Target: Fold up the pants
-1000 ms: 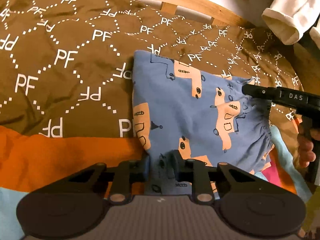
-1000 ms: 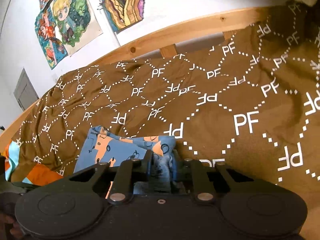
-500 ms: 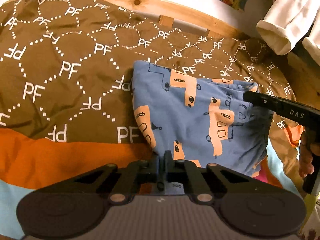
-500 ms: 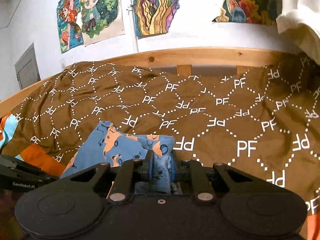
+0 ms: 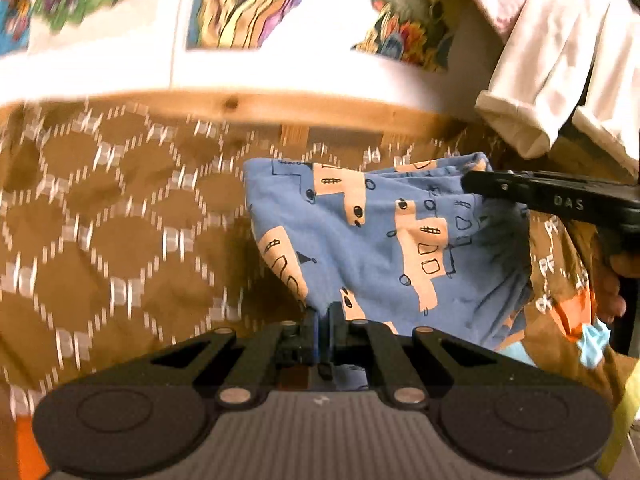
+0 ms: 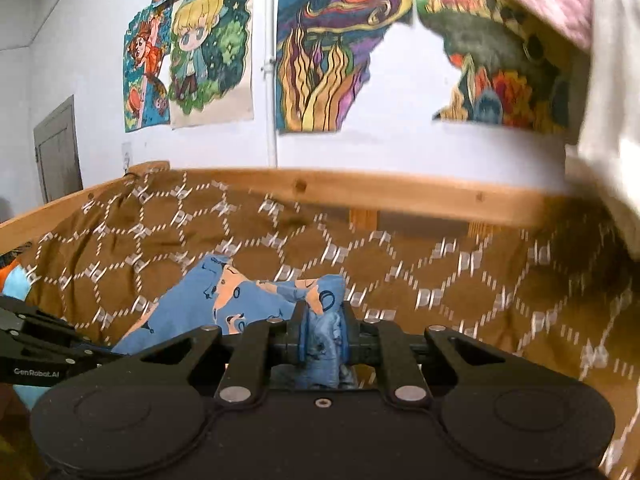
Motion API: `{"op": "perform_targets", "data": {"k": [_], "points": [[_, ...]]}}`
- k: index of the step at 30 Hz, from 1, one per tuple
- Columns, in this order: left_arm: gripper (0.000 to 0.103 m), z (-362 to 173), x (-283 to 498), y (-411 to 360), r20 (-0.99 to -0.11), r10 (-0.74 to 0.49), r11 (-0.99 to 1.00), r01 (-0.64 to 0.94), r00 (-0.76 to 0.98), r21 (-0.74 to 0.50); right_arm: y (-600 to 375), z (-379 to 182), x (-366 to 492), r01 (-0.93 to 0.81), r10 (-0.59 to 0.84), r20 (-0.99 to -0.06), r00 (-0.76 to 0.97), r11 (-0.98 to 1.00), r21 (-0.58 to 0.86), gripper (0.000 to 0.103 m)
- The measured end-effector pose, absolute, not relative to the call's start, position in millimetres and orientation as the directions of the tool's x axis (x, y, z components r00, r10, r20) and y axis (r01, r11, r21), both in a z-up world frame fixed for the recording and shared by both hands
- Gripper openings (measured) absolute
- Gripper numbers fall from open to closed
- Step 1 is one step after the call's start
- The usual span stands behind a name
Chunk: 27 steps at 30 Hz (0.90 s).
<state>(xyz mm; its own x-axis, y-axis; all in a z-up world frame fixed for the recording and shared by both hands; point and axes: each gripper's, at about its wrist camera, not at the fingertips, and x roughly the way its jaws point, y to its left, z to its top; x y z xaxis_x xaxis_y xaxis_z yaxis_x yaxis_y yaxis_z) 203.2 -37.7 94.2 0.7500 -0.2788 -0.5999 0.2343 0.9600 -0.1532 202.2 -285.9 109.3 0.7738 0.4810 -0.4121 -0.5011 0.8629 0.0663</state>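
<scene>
Soft matt cloth pants (image 5: 380, 240), blue with peach print; matt woven brown bedspread (image 5: 120, 240); smooth knotty wooden bed rail (image 6: 360, 196); matt black plastic left gripper (image 5: 322, 320) with metal pivot pins.

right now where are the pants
In both views the blue pants hang between the two grippers over the brown blanket, left gripper and right gripper each clamping an edge.

Right gripper (image 6: 322, 340) clamps a thick bunched wad of the blue cotton pants with orange car prints (image 6: 224, 304), held above the brown PF-patterned bedspread (image 6: 460, 280). Left gripper (image 6: 36, 344) pokes in left of the pants.
</scene>
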Motion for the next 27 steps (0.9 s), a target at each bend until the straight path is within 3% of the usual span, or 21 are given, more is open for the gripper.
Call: {"op": "perform_targets", "data": {"k": [7, 14, 19, 27], "points": [[0.005, 92.4, 247.1, -46.5, -0.606, -0.276, 0.961, 0.225, 0.746, -0.161, -287.2, 127.3, 256.7, -0.465, 0.446, -0.449, 0.774, 0.882, 0.073, 0.016], [0.005, 48.1, 268.4, -44.1, -0.686, -0.247, 0.969, 0.180, 0.685, -0.168, -289.7, 64.5, 299.8, -0.423, 0.399, -0.585, 0.706, 0.900, 0.103, 0.017], [0.006, 43.0, 265.3, -38.7, -0.692, -0.254, 0.967, 0.181, 0.676, -0.178, -300.8, 47.9, 307.6, -0.383, 0.407, -0.576, 0.709, 0.908, 0.169, 0.020], [0.008, 47.6, 264.0, -41.5, -0.697, -0.243, 0.970, 0.175, 0.675, -0.168, -300.7, 58.2, 303.7, -0.387, 0.368, -0.570, 0.735, 0.917, 0.093, 0.027]]}}
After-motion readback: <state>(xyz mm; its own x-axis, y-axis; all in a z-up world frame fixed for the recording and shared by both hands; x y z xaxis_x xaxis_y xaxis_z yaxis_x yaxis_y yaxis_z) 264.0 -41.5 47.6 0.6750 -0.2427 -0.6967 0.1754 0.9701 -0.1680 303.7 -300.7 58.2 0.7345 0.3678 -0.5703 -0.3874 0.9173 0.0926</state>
